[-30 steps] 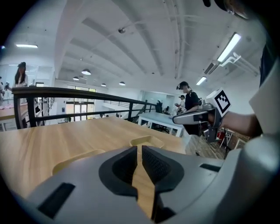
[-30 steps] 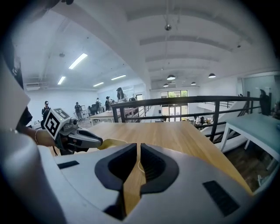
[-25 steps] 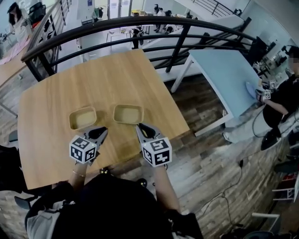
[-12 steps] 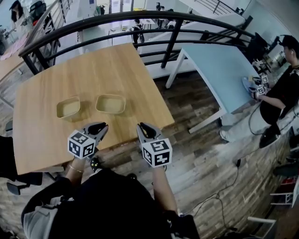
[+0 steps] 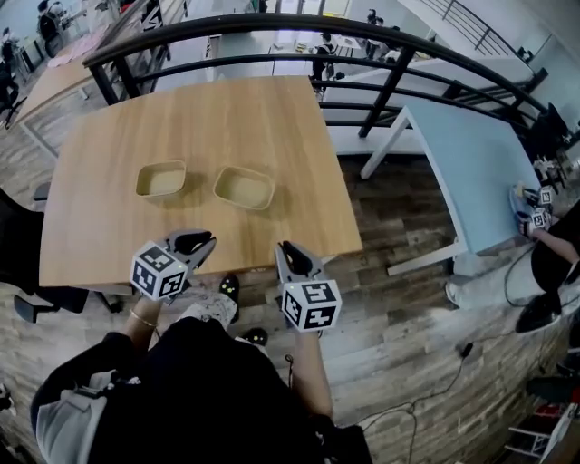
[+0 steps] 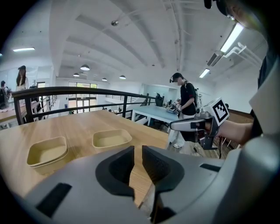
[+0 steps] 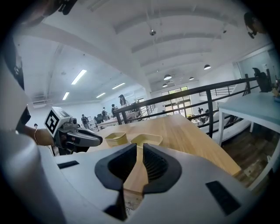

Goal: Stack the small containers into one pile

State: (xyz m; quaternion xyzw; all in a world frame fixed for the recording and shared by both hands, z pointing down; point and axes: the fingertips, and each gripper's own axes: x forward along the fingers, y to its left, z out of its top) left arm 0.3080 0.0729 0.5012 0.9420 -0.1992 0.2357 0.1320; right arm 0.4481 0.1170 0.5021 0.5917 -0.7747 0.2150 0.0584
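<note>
Two small beige containers sit empty and side by side on the wooden table [image 5: 109, 154]: the left container [image 5: 162, 178] [image 6: 47, 151] [image 7: 115, 138] and the right container [image 5: 245, 188] [image 6: 111, 138] [image 7: 147, 139]. They stand apart, not stacked. My left gripper [image 5: 198, 241] [image 6: 138, 151] hovers at the table's near edge, short of the left container, shut and empty. My right gripper [image 5: 288, 250] [image 7: 140, 148] hangs at the near edge, short of the right container, also shut with nothing in it. Each gripper shows in the other's view: the right gripper [image 6: 192, 124], the left gripper [image 7: 83, 138].
A black railing [image 5: 272, 27] runs behind the table's far side. A light blue table [image 5: 462, 163] stands to the right over wooden floor. A person [image 6: 186, 98] stands by it. A dark chair [image 5: 18, 263] is at the table's left.
Both grippers have drawn back from the containers toward the table's near edge, still shut. The containers have stayed where they were; the head view has shifted.
</note>
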